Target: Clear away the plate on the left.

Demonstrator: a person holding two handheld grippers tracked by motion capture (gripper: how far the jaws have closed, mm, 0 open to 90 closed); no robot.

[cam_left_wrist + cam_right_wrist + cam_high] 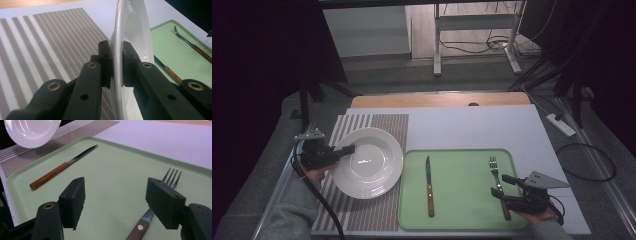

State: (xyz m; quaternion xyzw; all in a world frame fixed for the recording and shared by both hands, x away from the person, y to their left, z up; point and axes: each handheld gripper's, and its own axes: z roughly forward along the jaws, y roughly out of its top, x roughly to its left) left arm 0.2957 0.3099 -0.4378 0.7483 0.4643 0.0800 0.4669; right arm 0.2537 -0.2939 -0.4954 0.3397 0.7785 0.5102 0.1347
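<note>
Left claw (348, 149): clamped on the rim of the white plate (368, 163); in the left gripper view the rim is seen pinched between both pads (105, 62).
Plate: held tilted and lifted over the striped placemat (384, 125), which is seen beneath and beyond the left claw.
Right claw (503, 185): jaws held apart, nothing gripped; it is poised low over the green tray (462, 215).
Fork (160, 195): laid on the tray just under the right claw's right jaw, tines pointed away from it.
Knife (60, 168): laid on the tray, well to the left of the right claw.
Table (472, 127): pale top carrying placemat and tray.
</note>
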